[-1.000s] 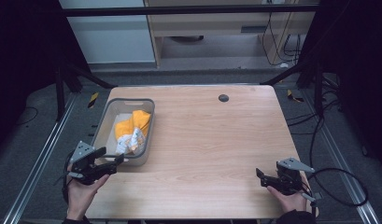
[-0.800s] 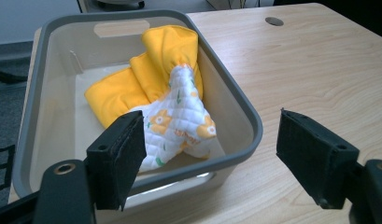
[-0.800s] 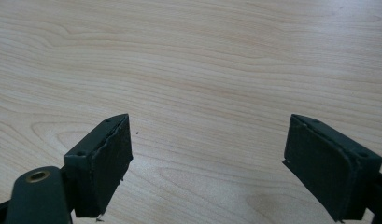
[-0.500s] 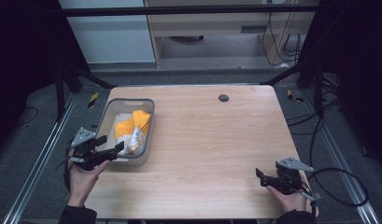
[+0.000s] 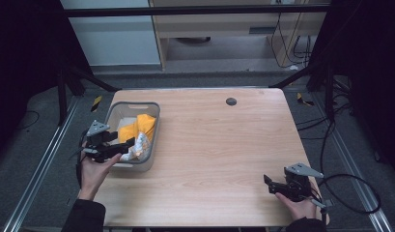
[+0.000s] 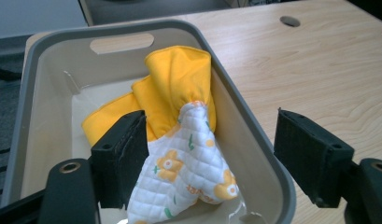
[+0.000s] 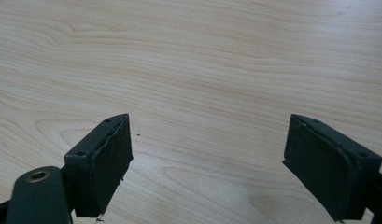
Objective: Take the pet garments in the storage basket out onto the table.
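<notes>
High view above the near edge, looking forward and down on the whole table (image 5: 224,145), left gripper view close over the bin (image 6: 254,135) at frame left, right gripper view perhaps nearest, facing bare wood, tabletop shared by all.

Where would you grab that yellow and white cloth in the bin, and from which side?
Probably the white quilted part, which bulges up free of the bin walls. Come from above at the near end, where the left gripper hangs open with one jaw inside the bin and the other outside its right wall.
</notes>
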{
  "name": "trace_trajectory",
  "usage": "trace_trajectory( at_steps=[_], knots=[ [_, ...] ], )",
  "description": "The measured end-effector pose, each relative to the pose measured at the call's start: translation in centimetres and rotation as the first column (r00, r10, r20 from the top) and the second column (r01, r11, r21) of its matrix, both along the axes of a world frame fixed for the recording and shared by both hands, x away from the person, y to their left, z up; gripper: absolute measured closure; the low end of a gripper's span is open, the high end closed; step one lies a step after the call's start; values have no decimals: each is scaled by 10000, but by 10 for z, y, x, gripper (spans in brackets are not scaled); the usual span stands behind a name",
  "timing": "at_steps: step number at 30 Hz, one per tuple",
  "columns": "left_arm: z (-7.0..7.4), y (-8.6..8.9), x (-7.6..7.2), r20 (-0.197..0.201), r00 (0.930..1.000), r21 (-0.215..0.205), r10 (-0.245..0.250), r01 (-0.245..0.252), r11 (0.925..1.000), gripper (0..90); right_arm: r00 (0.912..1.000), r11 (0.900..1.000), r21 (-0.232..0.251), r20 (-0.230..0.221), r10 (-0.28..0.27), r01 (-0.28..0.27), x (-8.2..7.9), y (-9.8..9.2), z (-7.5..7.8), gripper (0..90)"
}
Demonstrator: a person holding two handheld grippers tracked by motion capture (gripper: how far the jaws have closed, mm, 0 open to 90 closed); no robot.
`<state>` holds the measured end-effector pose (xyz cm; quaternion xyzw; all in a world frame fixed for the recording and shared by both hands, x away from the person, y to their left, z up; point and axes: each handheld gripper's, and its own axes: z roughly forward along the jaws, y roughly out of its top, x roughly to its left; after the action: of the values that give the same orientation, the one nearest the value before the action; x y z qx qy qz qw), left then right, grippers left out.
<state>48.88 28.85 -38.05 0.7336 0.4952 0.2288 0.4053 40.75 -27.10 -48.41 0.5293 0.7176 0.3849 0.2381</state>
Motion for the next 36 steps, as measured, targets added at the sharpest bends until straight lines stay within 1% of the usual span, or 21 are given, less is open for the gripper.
trace_trajectory(
  at_steps=[2,5,6,7,8,9,10,13,16,19,24,25,26,28,29,30,32,36],
  knots=[
    [-2,-1,5,-134,9999,59,-3,4,10000,263,10000,10000,43,-56,-15,15,0,0,0,153],
    [-3,-2,10,-285,9996,201,32,-26,9998,270,10000,10000,-25,-46,13,-13,0,1,0,155],
    [-3,-2,10,-285,9996,201,32,-26,9998,275,10000,10000,-31,-38,16,-16,0,1,0,155],
    [-4,-2,12,-397,9992,229,30,-20,9997,282,10000,10000,-42,-22,16,-16,0,1,0,155],
    [-4,-2,13,-412,9991,241,64,-54,9997,283,10000,10000,20,-66,4,-4,0,1,0,156],
    [-5,-1,14,-464,9989,249,65,-53,9997,288,10000,10000,-46,-11,14,-14,0,0,0,157],
    [-6,-1,15,-575,9983,221,57,-44,9997,290,10000,10000,11,-62,4,-4,0,1,0,157],
    [-9,0,20,-789,9969,369,76,-47,9993,296,10000,10000,-70,-41,31,-31,1,1,-1,158],
    [-10,1,23,-947,9955,344,30,3,9994,303,10000,10000,-76,-39,40,-40,1,1,-1,160],
    [-10,-1,25,-1016,9948,368,3,34,9993,309,10000,10000,-63,-81,48,-48,1,1,-1,160],
    [-12,-6,32,-1293,9916,564,-61,135,9983,319,9999,9999,-109,-85,98,-98,2,1,-1,161],
    [-12,-6,32,-1293,9916,564,-61,135,9983,321,9999,9999,-109,-85,98,-98,2,1,-1,161],
    [-13,-8,34,-1420,9898,665,-66,162,9977,322,9999,9999,-124,-79,92,-93,2,1,-1,161],
    [-14,-9,34,-1448,9894,728,-57,164,9972,327,9999,9999,-127,-88,82,-83,2,1,-1,162],
    [-15,-11,36,-1550,9879,789,-79,203,9967,332,9999,9999,-138,-90,84,-86,2,0,-1,166],
    [-15,-11,36,-1550,9879,789,-79,203,9967,335,9999,9999,-138,-90,84,-86,2,0,-1,166],
    [-16,-12,38,-1675,9858,926,-70,228,9954,344,9999,9999,-162,-126,52,-54,2,0,-1,170],
    [-16,-13,40,-1799,9837,981,-70,251,9949,358,9999,9998,-184,-142,77,-80,2,0,-2,172]
  ],
)
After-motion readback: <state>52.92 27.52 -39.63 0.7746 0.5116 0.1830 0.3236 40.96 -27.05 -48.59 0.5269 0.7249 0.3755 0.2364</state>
